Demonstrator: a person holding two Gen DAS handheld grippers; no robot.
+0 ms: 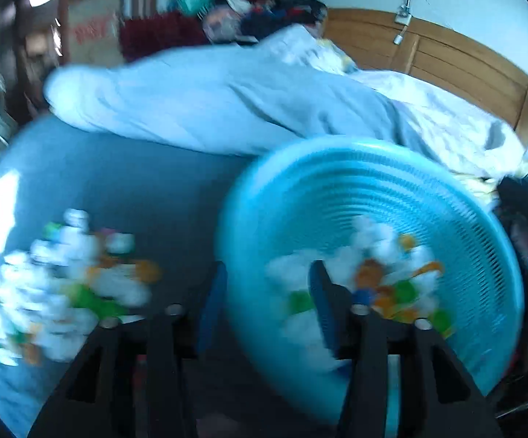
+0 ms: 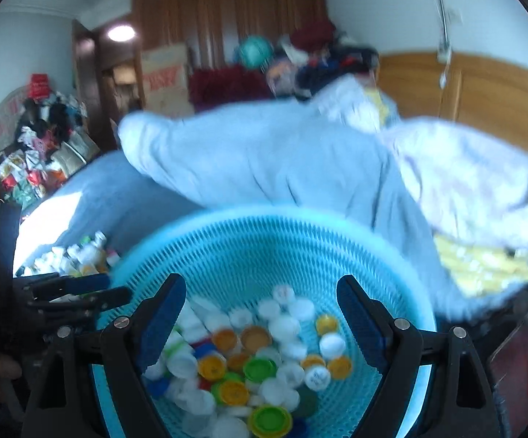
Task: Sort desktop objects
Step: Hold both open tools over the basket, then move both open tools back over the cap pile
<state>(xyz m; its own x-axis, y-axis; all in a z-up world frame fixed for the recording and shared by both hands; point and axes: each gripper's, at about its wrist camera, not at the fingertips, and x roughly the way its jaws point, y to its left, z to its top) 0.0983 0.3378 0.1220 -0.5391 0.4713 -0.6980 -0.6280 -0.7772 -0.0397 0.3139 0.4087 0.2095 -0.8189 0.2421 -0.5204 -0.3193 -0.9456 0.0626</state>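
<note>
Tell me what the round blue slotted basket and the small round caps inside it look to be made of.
Round blue slotted basket: probably moulded plastic, given its uniform colour and regular slots. Small round caps: likely plastic too, in solid white, orange and green with moulded rims.

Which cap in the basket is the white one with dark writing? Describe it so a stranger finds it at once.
Start at the round blue basket on the bed. Among the caps heaped in its bottom, look toward the right side, between two orange caps. The white cap with dark writing lies there face up; the white caps around it look plain.
</note>
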